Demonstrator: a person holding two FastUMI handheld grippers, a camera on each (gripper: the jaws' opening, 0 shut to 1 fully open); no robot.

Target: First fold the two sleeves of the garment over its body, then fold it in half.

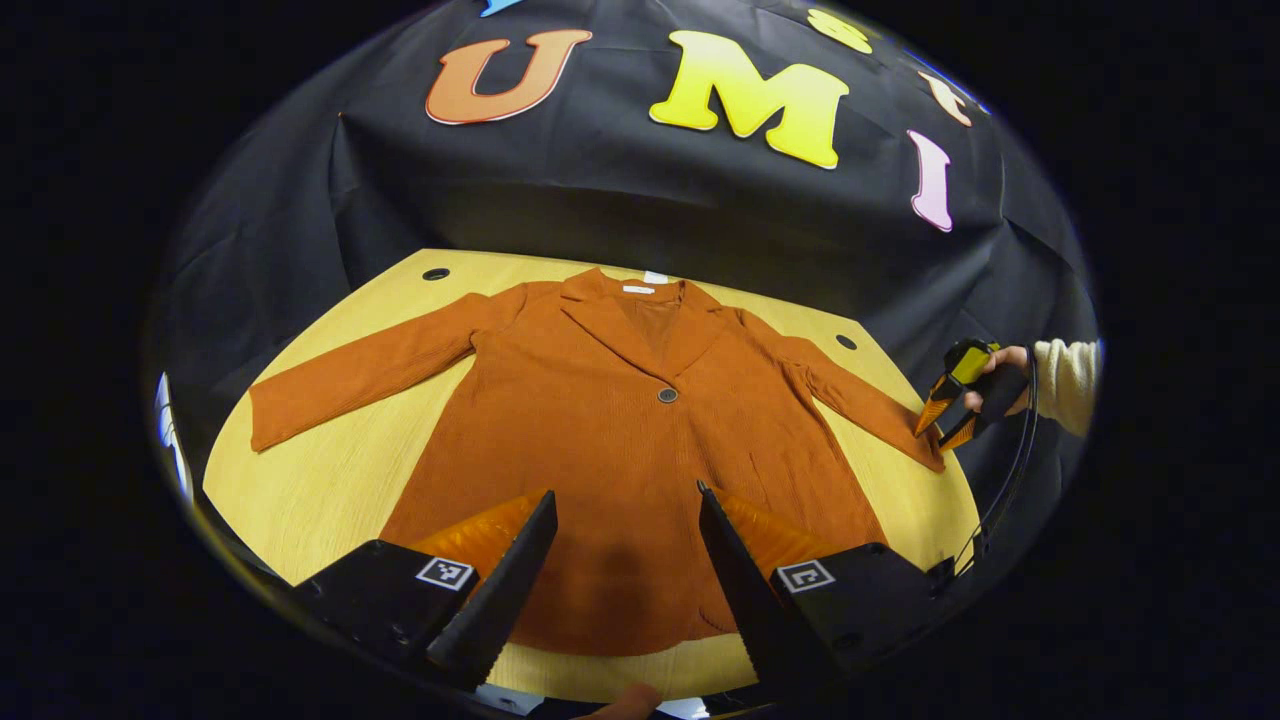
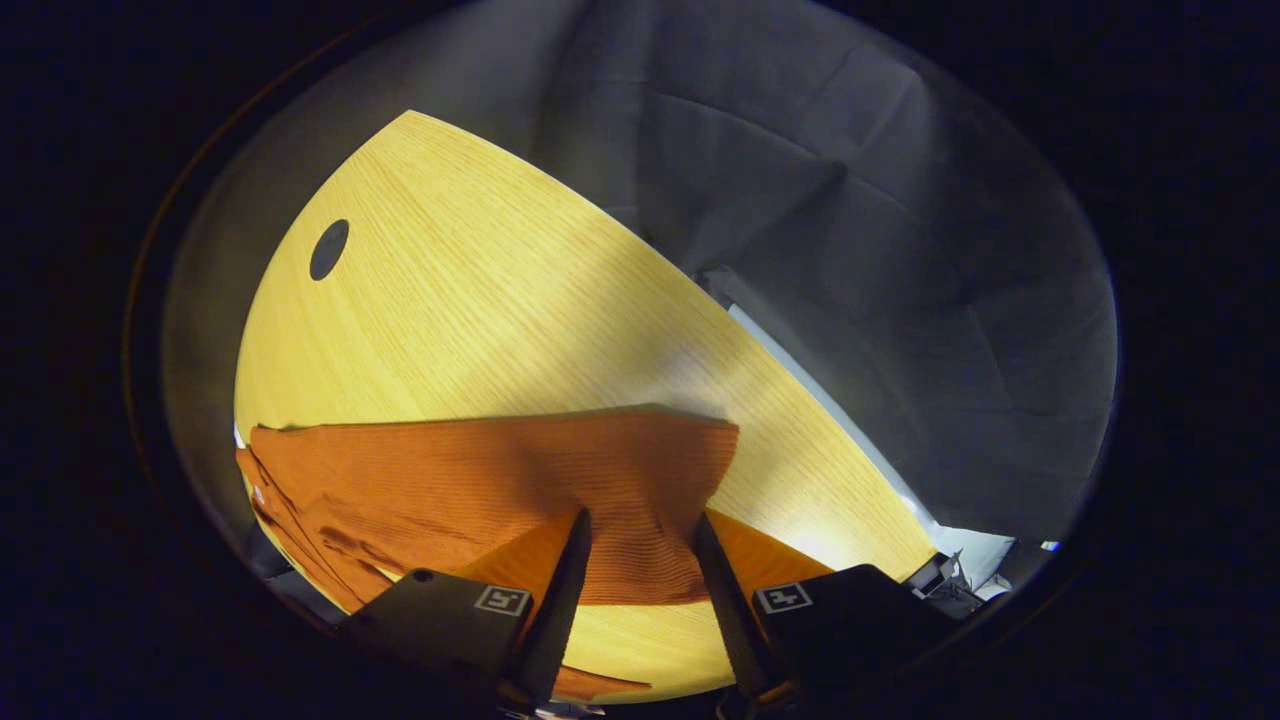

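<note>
You will find no legible words, numbers or brand names on the equipment or the workpiece.

- Left gripper (image 1: 625,490): two square black-and-white coded markers, one on each finger base (image 1: 445,573) (image 1: 805,576). They carry a pattern, not characters.
- Right gripper (image 2: 641,515): two markers of the same kind (image 2: 502,600) (image 2: 783,598), likewise pattern only.
- Jacket (image 1: 600,440): a small white neck label (image 1: 639,290) sits inside the collar. Any print on it is too small to read.
</note>
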